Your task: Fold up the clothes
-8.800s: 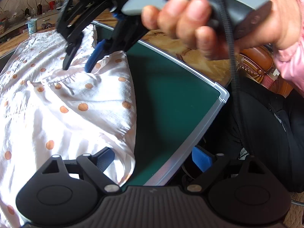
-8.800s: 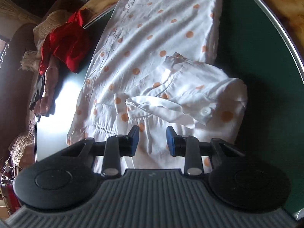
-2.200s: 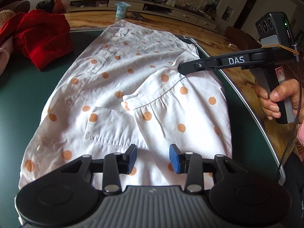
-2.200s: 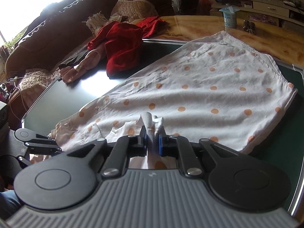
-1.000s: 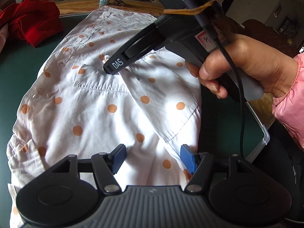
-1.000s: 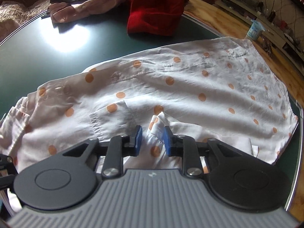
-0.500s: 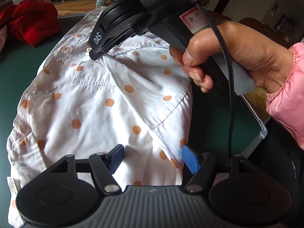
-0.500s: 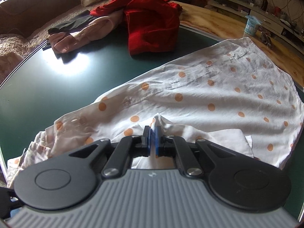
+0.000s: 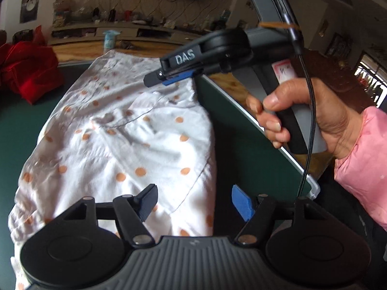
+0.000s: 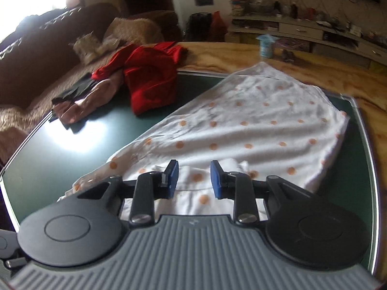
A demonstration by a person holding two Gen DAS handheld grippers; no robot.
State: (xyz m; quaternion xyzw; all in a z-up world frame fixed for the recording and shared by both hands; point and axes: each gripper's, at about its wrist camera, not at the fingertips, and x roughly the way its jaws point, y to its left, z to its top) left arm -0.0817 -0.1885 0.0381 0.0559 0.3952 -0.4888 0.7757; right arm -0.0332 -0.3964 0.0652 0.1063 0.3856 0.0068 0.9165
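White orange-dotted cotton shirt [image 10: 254,130] lies flat on our dark green worktop [image 10: 60,149], reaching its far right corner. Right tool [image 10: 194,178] hovers above shirt, jaws opening, nothing pinched btwn them. Left tool [image 9: 193,200] wide, over shirt's near edge. Crumpled red garment [image 10: 150,82] sits by far edge.

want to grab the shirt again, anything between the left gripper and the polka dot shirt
Nothing visible does. The left gripper is open right above the polka dot shirt; the right gripper, jaws opening and empty, hangs farther back.
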